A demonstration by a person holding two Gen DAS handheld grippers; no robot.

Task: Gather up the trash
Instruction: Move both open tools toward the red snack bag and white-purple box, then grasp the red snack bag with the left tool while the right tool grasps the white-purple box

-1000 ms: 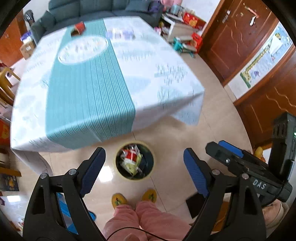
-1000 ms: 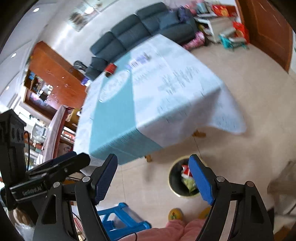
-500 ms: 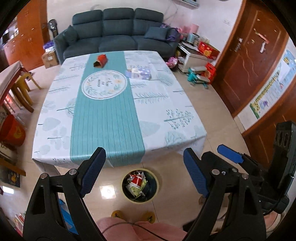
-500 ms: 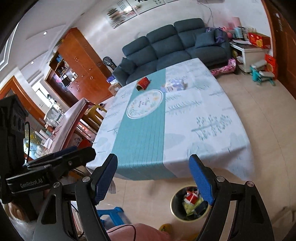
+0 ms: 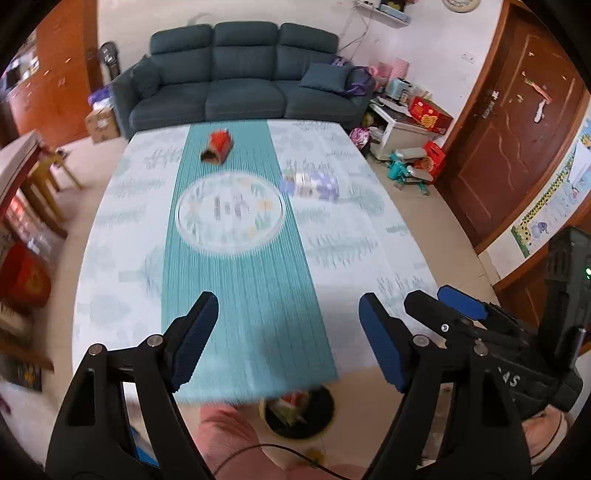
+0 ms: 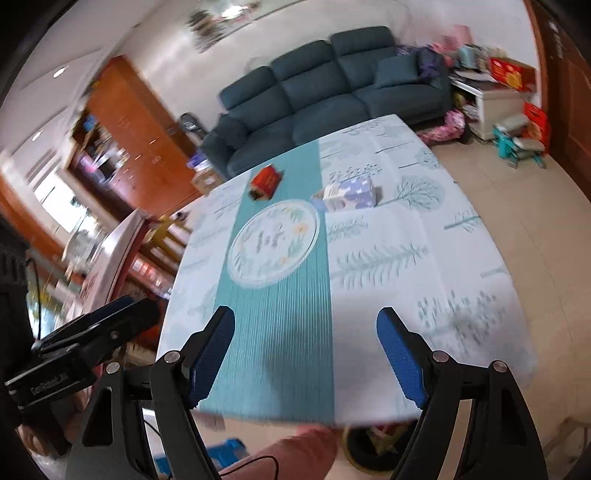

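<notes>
Both views have swung up from the bin (image 5: 297,410); red carton (image 5: 218,147) lies far beyond empty tongs—left (image 5: 288,341) closing, right (image 6: 306,356) wide.

Dark teal sofa (image 5: 240,83) against white wall (image 5: 258,14)

Two bits of trash left on the desk (image 5: 122,236), both at the far end. One's a small red carton with a brown open end (image 5: 217,147), lying on its side on the teal centre stripe, angled a little. The other is a crumpled white and purple printed packet (image 5: 312,183), lying flat just off the stripe on the pale part; it's blurry, so might be a tissue pack. They're well apart. On the floor by the near edge sits a round black bin with a yellowish rim (image 5: 299,413), wrappers already inside.
</notes>
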